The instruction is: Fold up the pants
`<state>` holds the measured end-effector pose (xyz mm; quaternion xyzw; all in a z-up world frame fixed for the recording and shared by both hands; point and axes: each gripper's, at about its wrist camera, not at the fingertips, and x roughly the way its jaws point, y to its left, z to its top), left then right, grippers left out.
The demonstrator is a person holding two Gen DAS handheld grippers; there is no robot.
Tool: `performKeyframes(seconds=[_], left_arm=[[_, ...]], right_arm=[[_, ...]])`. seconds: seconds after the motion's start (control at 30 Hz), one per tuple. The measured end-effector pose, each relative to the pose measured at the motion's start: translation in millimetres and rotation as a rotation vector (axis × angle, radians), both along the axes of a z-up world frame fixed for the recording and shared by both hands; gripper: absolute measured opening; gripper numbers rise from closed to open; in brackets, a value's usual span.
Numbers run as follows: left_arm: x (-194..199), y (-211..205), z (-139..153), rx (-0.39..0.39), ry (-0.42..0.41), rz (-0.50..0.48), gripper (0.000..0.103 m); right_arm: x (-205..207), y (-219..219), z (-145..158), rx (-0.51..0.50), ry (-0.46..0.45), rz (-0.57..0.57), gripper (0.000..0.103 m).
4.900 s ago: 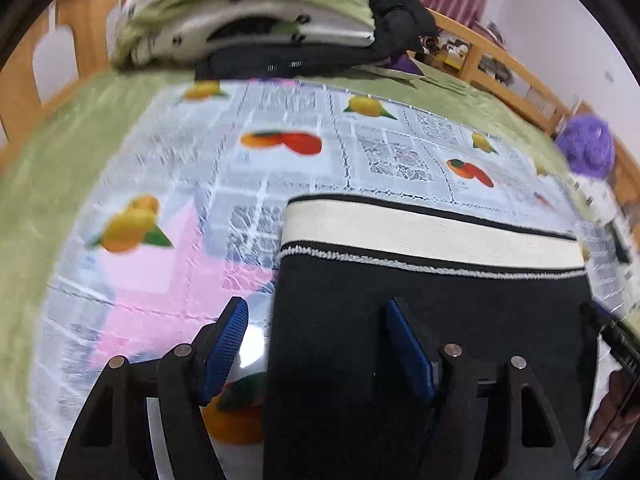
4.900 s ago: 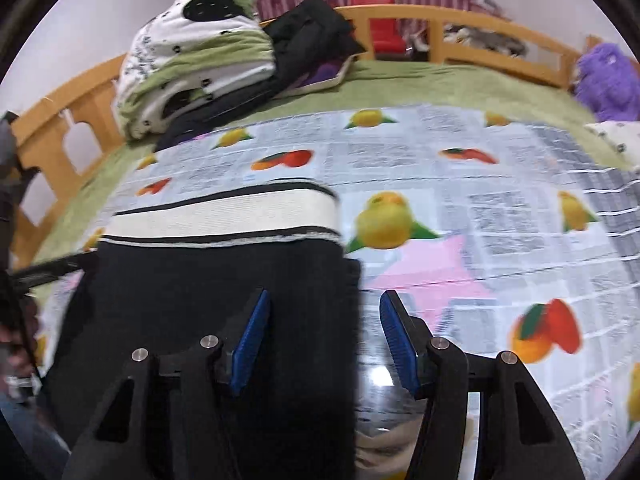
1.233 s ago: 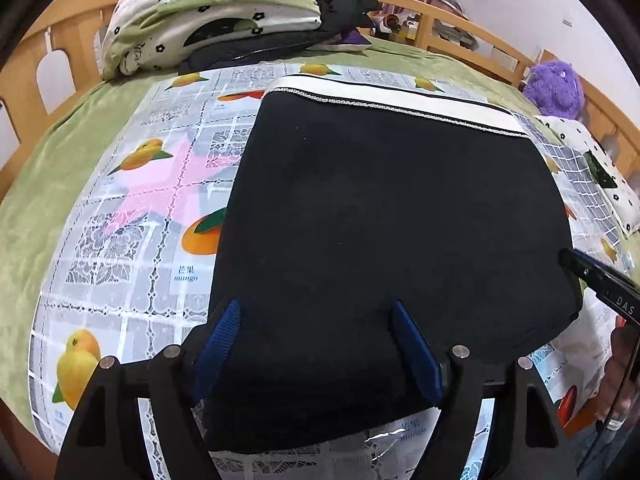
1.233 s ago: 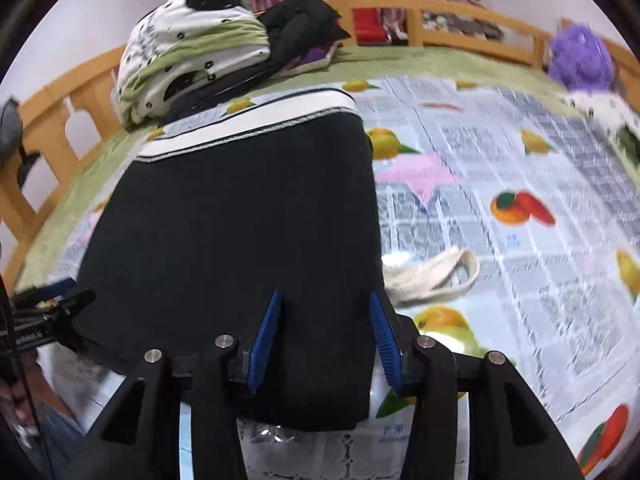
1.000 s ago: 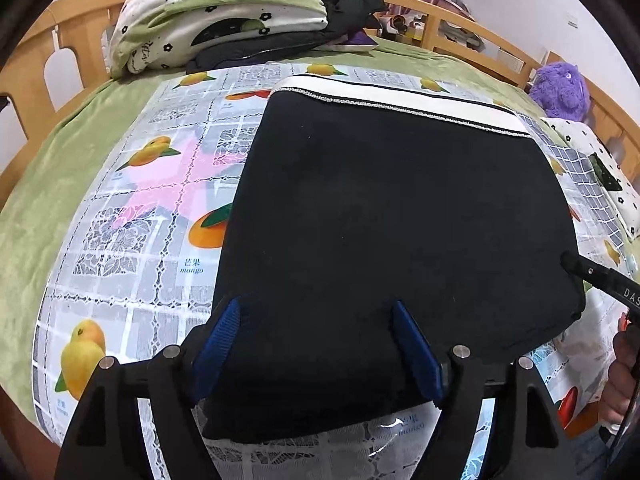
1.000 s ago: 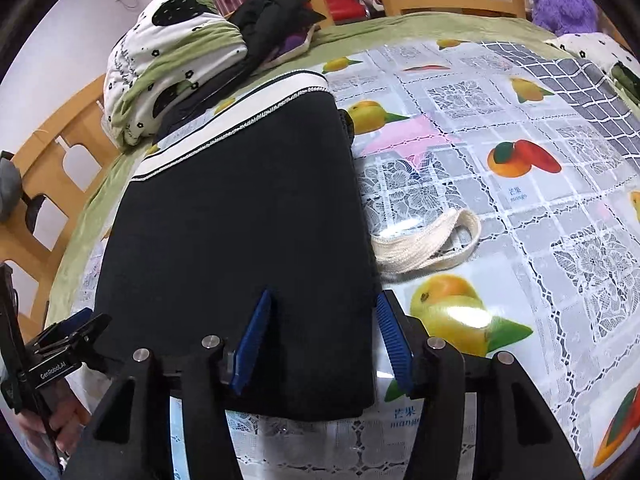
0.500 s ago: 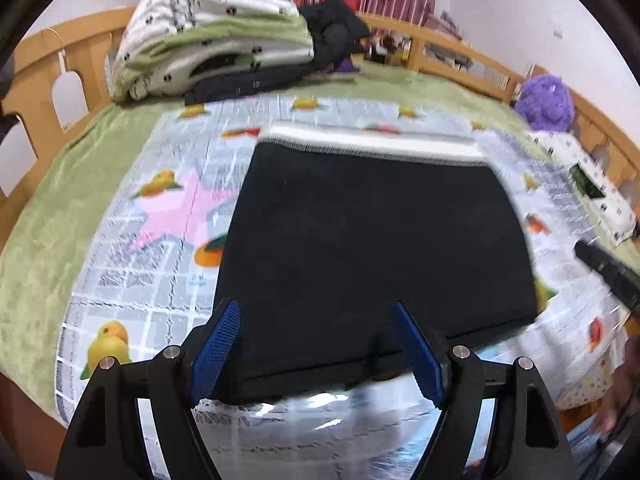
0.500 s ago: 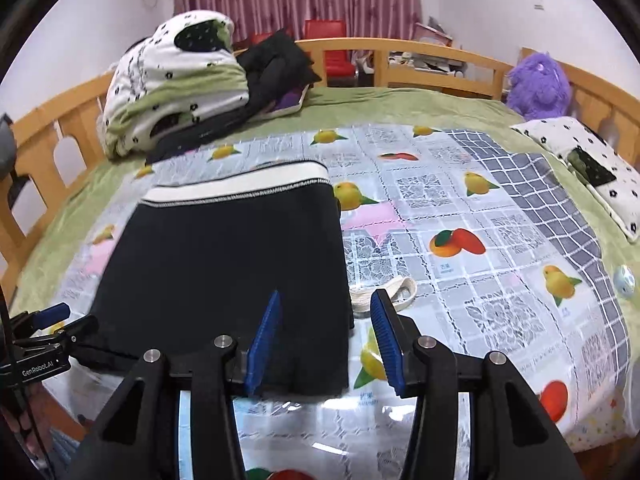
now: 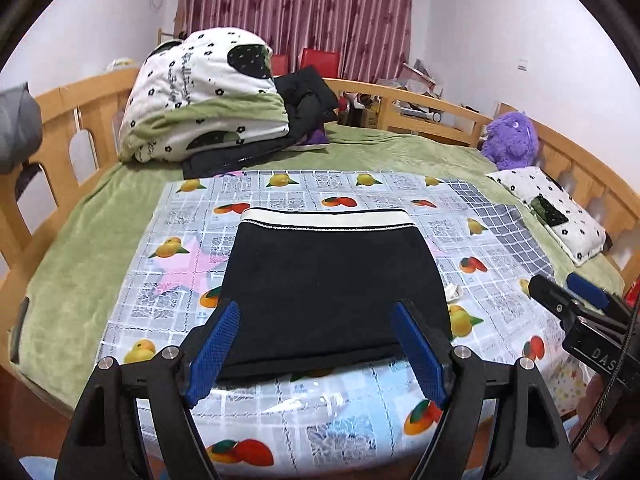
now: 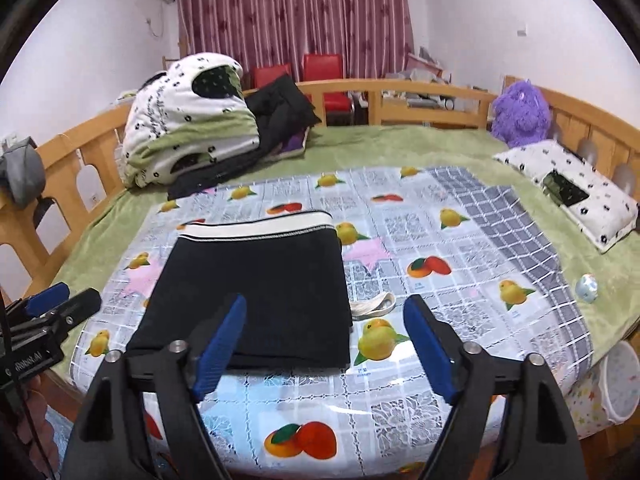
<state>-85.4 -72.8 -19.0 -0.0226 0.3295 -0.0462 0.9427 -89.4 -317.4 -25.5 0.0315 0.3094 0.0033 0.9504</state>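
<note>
You hold the left gripper (image 9: 316, 350) and the right gripper (image 10: 322, 346) wide apart and empty at the bottom of each frame, because the pants (image 9: 334, 280) lie folded in the frame centre on the fruit cloth (image 9: 496, 304).

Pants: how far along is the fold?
Done: the black pants lie as a flat rectangle on the fruit-print mat, waistband at the far edge. In hand: nothing; left gripper and right gripper are both open. Left: apparently nothing.
</note>
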Motion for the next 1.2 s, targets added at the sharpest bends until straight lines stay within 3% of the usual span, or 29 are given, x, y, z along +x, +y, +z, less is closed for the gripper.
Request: performKeyframes(seconds=[0.13, 0.43, 1.2], left_arm=[[-13, 6, 3, 0.019, 0.0, 0.006, 0.08], [-31, 12, 7, 0.039, -0.018, 0.022, 0.084], [-23, 7, -4, 0.04, 0.017, 0.025, 0.084]], right_arm=[[-16, 3, 5, -0.02, -0.018, -0.029, 0.091], [-26, 11, -2, -0.024, 0.017, -0.017, 0.091], [-22, 14, -4, -0.017, 0.051, -0.022, 0.091]])
